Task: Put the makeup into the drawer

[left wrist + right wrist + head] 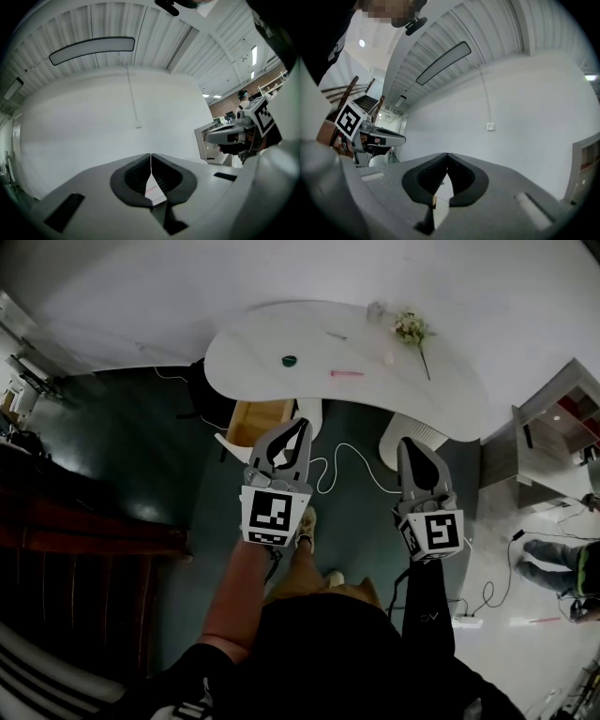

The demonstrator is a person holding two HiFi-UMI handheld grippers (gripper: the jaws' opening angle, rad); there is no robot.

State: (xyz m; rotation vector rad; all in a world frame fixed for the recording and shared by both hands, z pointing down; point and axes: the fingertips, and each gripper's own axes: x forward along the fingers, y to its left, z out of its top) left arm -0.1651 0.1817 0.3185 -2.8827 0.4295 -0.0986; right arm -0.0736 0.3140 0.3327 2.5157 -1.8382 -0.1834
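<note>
The white curved table [253, 343] stands ahead of me in the head view. On it lie a small green round piece [289, 360], a pink stick [346, 373], a thin dark item [336, 335] and a small pale piece [389, 357]. Under the table's near edge an open wooden drawer [258, 420] sticks out. My left gripper [298, 426] [151, 157] is held level just short of the drawer, shut and empty. To its right my right gripper [409, 444] [447, 157] is also shut with nothing in it. Each gripper view faces a white wall.
A flower sprig [413, 330] and a small jar [376, 310] sit at the table's far side. Two white stools [409, 432] stand under it. A white cable [352, 460] crosses the floor. A grey cabinet [553, 423] and another person's legs [548, 563] are at the right; dark wooden furniture [75, 540] is at the left.
</note>
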